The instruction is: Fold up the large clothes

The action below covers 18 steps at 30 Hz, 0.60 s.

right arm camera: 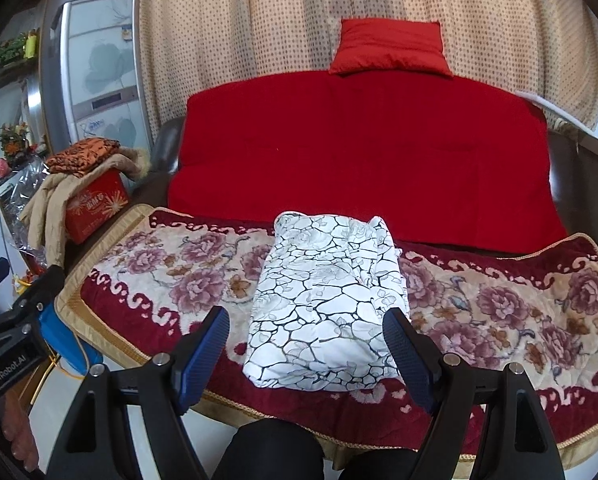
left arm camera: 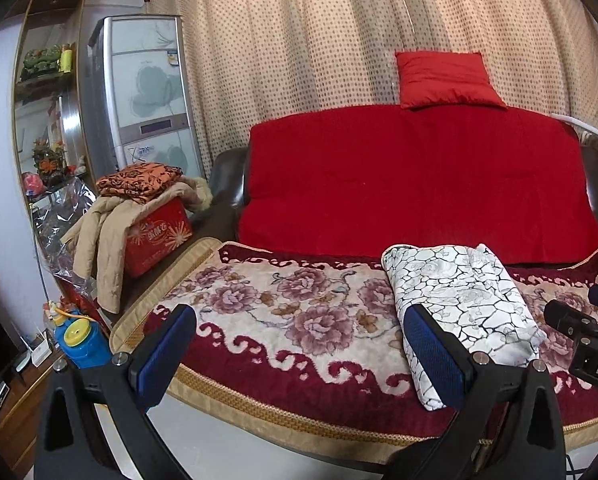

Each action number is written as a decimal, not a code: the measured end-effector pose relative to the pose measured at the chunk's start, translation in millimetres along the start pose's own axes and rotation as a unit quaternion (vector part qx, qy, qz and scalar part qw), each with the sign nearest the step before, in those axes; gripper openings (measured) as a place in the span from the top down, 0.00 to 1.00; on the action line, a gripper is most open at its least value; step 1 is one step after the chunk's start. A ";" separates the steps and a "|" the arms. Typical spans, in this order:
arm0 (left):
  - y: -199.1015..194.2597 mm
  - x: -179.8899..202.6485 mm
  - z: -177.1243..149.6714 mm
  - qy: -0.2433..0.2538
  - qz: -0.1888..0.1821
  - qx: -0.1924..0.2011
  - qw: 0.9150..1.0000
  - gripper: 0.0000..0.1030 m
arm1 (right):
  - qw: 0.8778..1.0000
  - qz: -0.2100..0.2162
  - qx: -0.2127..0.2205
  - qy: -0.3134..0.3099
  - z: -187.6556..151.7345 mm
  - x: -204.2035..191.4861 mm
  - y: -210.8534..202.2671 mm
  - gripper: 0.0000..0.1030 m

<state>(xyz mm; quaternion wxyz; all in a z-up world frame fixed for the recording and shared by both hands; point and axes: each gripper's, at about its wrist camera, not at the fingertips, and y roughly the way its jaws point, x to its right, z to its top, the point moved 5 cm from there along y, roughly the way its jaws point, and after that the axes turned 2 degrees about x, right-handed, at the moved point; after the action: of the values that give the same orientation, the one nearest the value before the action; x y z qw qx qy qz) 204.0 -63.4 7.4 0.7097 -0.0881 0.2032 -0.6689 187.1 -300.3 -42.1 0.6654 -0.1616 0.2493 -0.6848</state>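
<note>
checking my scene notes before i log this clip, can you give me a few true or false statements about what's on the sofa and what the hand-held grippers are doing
1. The white folded garment lies on the floral blanket. True.
2. The right hand-held gripper is clamped on the garment. False: its jaws stand open, holding nothing.
3. A red cushion sits atop the sofa back. True.
4. The left hand-held gripper holds the beige coat. False: it is open and empty; the coat drapes over a red box.

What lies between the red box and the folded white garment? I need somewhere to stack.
Only bare floral blanket separates the red box from the folded white garment, seen in both wrist views.
</note>
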 end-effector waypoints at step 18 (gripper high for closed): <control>52.9 10.6 9.5 0.001 -0.014 -0.022 1.000 0.00 | 1.000 -0.002 -0.019 0.010 19.5 -2.9 56.1 0.20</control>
<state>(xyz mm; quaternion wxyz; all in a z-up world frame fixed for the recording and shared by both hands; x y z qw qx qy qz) 256.5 -70.5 -6.8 0.6980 -0.1055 0.2175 -0.6740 244.6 -299.3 -57.0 0.6582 -0.1674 0.2687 -0.6830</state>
